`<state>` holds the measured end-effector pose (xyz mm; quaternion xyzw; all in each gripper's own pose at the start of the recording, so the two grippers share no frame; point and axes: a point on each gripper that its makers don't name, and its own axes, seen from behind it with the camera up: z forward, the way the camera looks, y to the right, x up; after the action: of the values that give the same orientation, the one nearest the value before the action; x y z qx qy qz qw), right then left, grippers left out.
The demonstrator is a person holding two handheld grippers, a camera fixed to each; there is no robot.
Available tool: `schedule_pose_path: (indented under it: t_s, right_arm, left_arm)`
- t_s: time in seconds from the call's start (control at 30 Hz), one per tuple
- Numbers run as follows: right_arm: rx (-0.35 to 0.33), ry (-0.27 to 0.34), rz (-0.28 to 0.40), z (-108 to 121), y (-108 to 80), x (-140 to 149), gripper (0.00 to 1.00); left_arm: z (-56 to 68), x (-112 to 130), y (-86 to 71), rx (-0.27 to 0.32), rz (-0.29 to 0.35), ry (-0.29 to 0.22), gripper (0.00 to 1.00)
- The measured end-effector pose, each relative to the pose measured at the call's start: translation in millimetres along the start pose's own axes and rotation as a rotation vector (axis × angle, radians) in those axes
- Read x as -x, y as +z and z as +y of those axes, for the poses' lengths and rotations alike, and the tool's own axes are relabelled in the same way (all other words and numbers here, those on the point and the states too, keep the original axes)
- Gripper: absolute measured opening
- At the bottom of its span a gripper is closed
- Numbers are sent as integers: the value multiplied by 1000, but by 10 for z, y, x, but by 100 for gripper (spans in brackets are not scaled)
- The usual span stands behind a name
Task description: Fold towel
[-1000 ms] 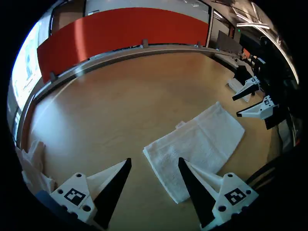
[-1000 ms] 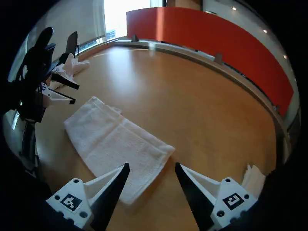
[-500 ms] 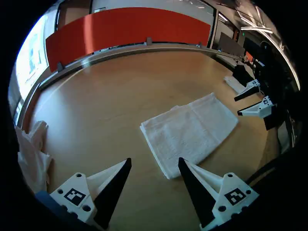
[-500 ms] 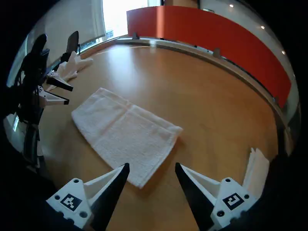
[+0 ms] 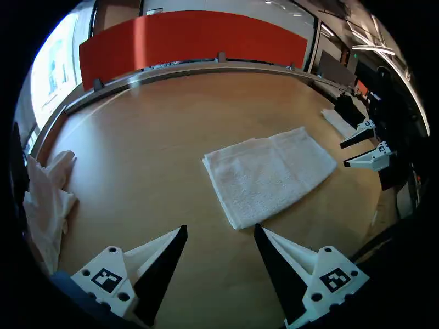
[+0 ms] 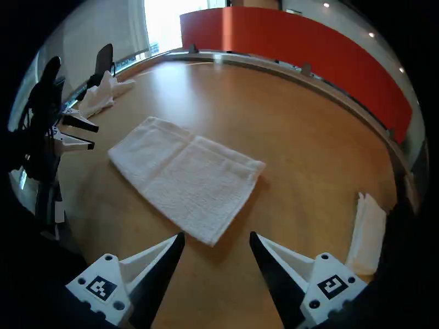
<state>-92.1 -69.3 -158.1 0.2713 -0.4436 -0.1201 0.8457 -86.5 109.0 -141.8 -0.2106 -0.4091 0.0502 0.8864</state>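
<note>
- Your towel [image 5: 269, 175] is plain white, with a nubby terry weave.
- Your table [image 5: 148, 137] is warm honey-brown wood.
- The divider [image 5: 192, 35] is solid orange-red.
- Your left gripper [image 5: 219, 227] is white with black inner faces and black-and-white square markers.

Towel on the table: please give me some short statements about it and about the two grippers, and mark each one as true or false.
1. The white towel lies folded and flat on the wooden table. True.
2. The left gripper is shut on the towel's edge. False: its fingers are open and press on nothing; the towel lies on the table ahead of them.
3. The right gripper is open and holds nothing. True.
4. The panel behind the table is blue. False: it is red.
5. The towel is the only cloth on the table. False: a crumpled pale cloth lies near the table's edge in the left gripper view.
</note>
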Motion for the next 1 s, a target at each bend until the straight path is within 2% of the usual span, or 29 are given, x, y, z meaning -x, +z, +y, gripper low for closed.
schedule_pose_path:
  t_s: [0.5,0.8,1.0]
  right_arm:
    - [-33,-54,-26,-29,56,42,92]
    - [-51,-86,-35,-36,109,56,90]
    - [-65,-100,-52,-29,138,104,83]
  left_arm:
    - [-59,234,-249,-82,38,-35,90]
    - [-106,466,-435,-135,57,-90,90]
    - [-76,680,-524,-154,49,-113,90]
